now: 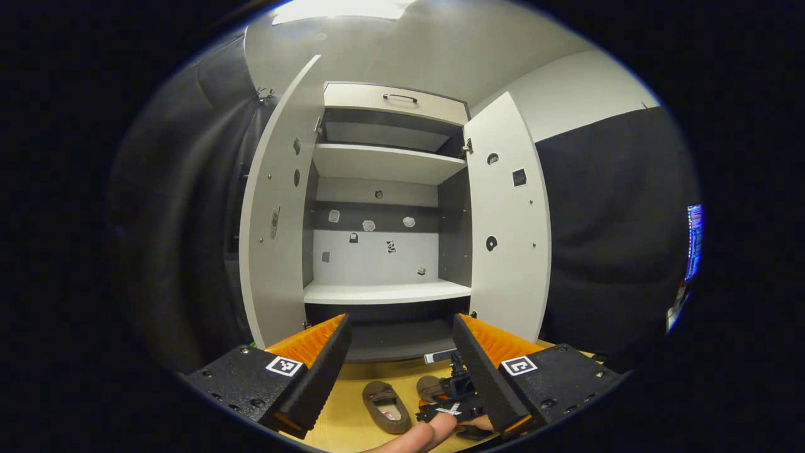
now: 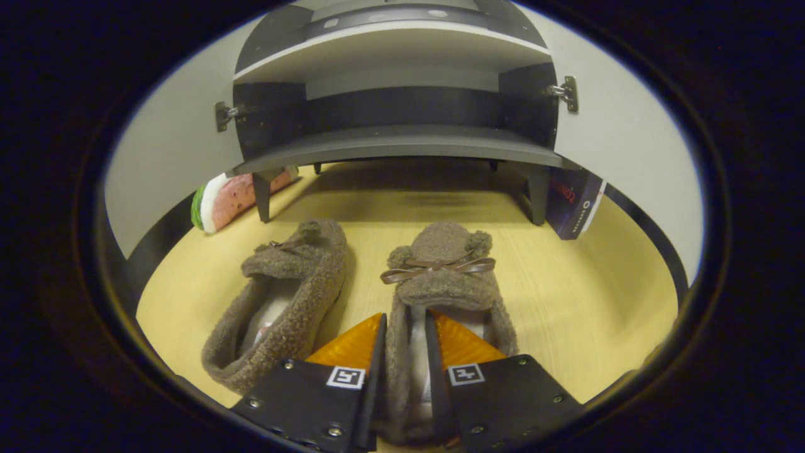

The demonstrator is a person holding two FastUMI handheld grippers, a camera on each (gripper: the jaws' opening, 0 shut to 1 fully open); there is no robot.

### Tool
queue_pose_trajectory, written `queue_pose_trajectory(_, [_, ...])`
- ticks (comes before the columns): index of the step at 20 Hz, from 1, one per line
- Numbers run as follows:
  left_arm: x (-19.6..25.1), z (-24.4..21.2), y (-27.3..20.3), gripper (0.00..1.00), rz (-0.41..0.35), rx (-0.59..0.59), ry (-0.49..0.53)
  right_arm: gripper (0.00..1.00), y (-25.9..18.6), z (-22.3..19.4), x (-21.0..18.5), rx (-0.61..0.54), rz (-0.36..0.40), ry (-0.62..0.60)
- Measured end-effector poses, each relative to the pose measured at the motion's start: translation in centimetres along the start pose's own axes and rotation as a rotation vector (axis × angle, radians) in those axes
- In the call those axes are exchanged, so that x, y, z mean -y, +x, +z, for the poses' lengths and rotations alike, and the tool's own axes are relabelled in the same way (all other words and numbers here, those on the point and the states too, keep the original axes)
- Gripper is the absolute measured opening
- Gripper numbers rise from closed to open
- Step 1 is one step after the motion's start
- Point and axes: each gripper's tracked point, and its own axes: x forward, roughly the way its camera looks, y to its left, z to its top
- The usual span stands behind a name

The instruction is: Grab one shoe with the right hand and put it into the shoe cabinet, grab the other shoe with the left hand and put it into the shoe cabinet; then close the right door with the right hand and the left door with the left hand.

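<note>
Two brown fuzzy shoes lie side by side on the yellow floor in front of the open shoe cabinet point(image 2: 402, 141). My right gripper point(image 2: 405, 314) is shut on the side wall of the right shoe point(image 2: 443, 277), one finger outside and one inside it. The left shoe point(image 2: 289, 296) lies free beside it. In the left gripper view my left gripper point(image 1: 401, 318) hangs open and empty, high up and facing the cabinet shelves point(image 1: 383, 292). Below it lie the left shoe point(image 1: 385, 406) and the right shoe point(image 1: 429, 388), with the right gripper point(image 1: 456, 402) and a hand point(image 1: 427, 434).
Both cabinet doors stand wide open, the left door point(image 1: 277, 207) and the right door point(image 1: 509, 220). A watermelon-patterned object point(image 2: 236, 195) lies by the cabinet's left leg. A dark box point(image 2: 572, 201) leans by the right leg. Black cloth walls flank the cabinet.
</note>
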Motion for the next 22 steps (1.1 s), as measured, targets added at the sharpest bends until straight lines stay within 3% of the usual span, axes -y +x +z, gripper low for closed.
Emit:
queue_pose_trajectory(3, [-1.2, -0.5, -0.2, 0.99, 0.037, -0.006, 0.025, 0.34, -0.4, -0.6, -0.8, 0.008, 0.062, -0.091])
queue_pose_trajectory(5, [-2.6, -1.2, -0.6, 1.0, 0.07, -0.024, 0.031, 0.31, -0.8, -0.6, -1.2, 0.007, 0.126, -0.083])
queue_pose_trajectory(7, [-4.3, -1.8, -0.7, 1.0, 0.112, -0.044, 0.032, 0.34, -0.7, -0.1, -0.6, 0.024, 0.135, -0.067])
queue_pose_trajectory(9, [-6.0, -2.1, -0.6, 1.0, 0.158, -0.059, 0.036, 0.03, -0.4, -0.3, -0.9, -0.003, 0.142, -0.038])
queue_pose_trajectory(11, [-7.2, -2.7, -0.4, 1.0, 0.186, -0.075, 0.034, 0.03, -0.5, -0.4, -0.7, -0.006, 0.153, -0.032])
queue_pose_trajectory(13, [-7.9, -3.4, -0.4, 1.0, 0.196, -0.093, 0.027, 0.03, -0.5, -0.3, -1.0, 0.004, 0.193, 0.051])
queue_pose_trajectory(16, [-7.9, -4.0, -0.3, 1.0, 0.188, -0.108, 0.023, 0.01, -1.1, 0.6, -1.1, 0.099, 0.238, 0.062])
queue_pose_trajectory(22, [-7.7, -4.8, 0.3, 1.0, 0.171, -0.126, 0.017, 0.01, -3.3, 2.2, -0.7, 0.222, 0.282, 0.214])
